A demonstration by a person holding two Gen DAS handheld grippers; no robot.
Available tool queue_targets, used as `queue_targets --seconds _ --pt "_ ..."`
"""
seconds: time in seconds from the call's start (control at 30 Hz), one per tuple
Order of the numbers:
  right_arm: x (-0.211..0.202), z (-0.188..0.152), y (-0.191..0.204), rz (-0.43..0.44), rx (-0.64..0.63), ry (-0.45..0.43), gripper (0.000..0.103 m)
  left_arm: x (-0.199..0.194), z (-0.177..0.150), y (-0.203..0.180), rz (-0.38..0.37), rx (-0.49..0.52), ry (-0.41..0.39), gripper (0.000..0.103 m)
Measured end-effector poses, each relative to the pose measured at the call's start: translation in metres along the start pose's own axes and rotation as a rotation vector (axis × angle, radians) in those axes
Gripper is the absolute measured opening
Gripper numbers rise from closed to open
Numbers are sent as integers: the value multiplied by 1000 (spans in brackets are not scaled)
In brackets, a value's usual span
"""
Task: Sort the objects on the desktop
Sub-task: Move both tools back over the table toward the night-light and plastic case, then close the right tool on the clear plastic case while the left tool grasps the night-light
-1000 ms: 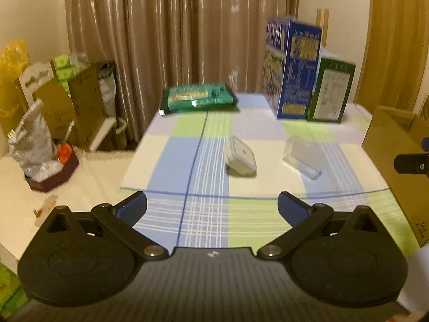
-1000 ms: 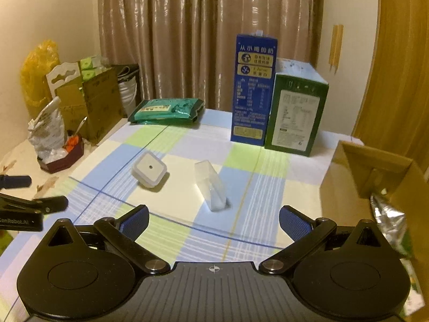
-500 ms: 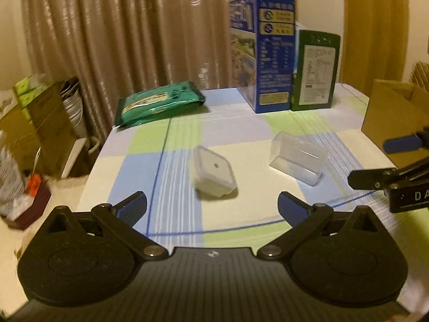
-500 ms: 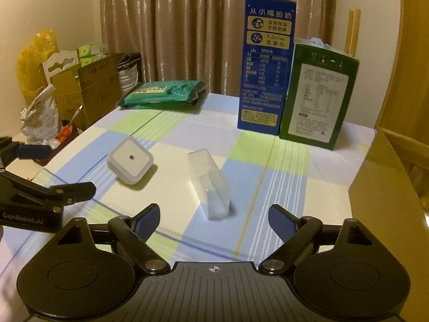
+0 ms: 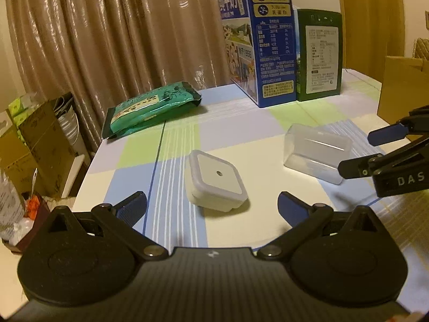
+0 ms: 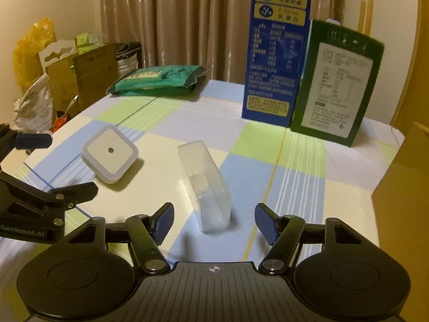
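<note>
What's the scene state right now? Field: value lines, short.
surface: table with checked cloth
left gripper: open, lined up on white square box, not touching
right gripper: open, straddling near end of clear plastic box, contact unclear
back row: blue carton, green carton, green packet
right edge: cardboard box

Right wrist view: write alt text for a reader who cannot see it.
The open right gripper lines up on a clear plastic box lying on a checked tablecloth, not touching it. To its left sit a white square night light and the open left gripper; blue and green cartons stand behind.
</note>
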State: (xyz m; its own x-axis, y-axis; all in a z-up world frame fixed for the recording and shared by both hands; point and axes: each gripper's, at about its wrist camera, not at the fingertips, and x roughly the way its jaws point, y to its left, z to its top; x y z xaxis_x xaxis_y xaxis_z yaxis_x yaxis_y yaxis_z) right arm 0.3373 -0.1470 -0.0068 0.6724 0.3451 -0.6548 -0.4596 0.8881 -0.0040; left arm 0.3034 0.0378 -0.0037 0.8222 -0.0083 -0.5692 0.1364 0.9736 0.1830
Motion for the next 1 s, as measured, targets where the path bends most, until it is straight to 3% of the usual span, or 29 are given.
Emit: queue_targets --seconds 0.27,0.5,0.8,1.0 --pt "14 -2 -7 28 4 -11 56 20 -1 -6 38 59 2 102" --pt "27 -2 -7 46 -12 9 36 29 0 -16 45 117 -10 102" --pt "35 -2 -5 54 -20 9 31 37 1 -26 74 180 -35 96" --pt "36 -1 -5 58 -18 6 30 48 -3 -30 98 221 -11 94"
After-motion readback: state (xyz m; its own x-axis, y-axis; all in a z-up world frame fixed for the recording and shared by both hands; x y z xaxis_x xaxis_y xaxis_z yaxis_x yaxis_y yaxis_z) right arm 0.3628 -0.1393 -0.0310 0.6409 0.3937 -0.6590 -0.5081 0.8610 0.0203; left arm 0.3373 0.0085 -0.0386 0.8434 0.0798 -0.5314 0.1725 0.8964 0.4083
